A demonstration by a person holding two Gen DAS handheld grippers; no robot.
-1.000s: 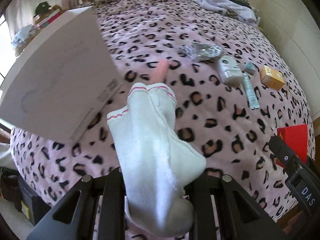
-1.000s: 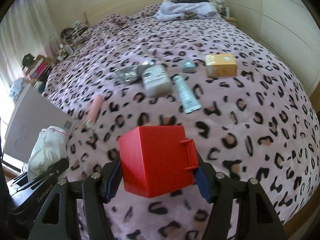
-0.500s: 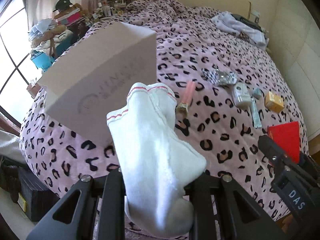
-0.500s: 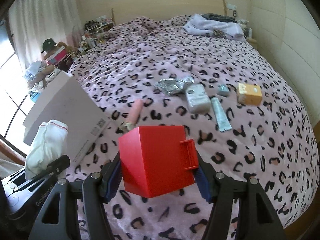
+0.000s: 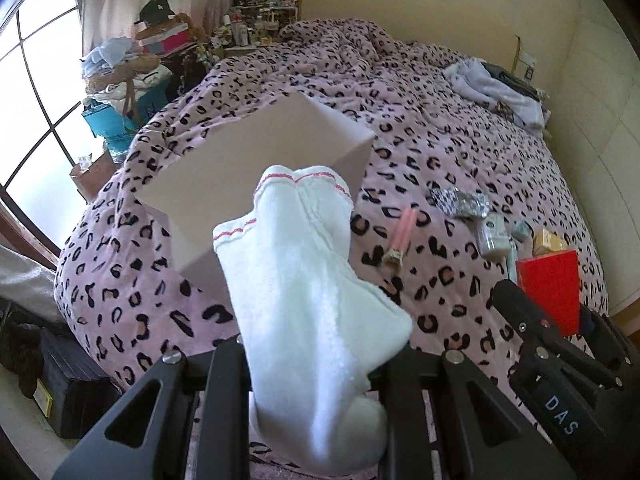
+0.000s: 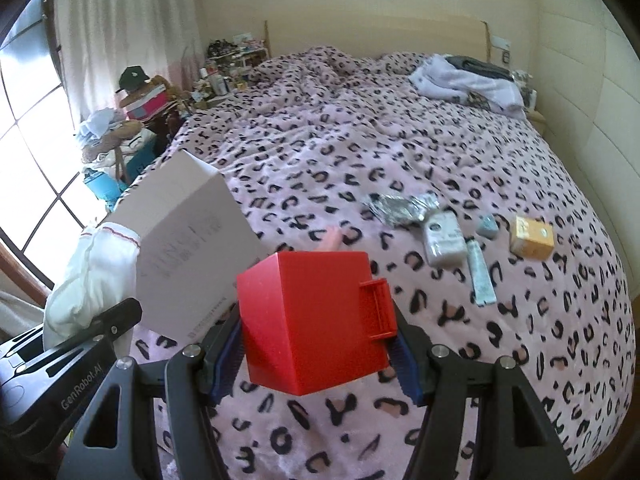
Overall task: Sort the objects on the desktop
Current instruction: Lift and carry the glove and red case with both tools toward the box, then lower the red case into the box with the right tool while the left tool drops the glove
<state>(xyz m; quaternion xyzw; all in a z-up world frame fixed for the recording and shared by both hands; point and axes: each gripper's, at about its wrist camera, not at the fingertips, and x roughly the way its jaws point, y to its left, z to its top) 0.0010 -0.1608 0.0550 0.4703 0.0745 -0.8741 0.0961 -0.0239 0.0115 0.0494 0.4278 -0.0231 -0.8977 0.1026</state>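
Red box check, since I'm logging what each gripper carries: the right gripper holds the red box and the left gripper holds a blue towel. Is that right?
Not quite. The left gripper holds a white sock, not a blue towel, as the left wrist view shows. The right gripper does hold the red box.

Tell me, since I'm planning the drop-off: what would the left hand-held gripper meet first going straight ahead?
Probably the pale cardboard box, directly behind the white sock it holds; depth is uncertain.

"DAS" shows in white on the right claw (image 5: 560,364) body; "GenRobot.AI" runs along the left claw (image 6: 76,344) body. Print on the white box (image 6: 188,248) is too faint to read.
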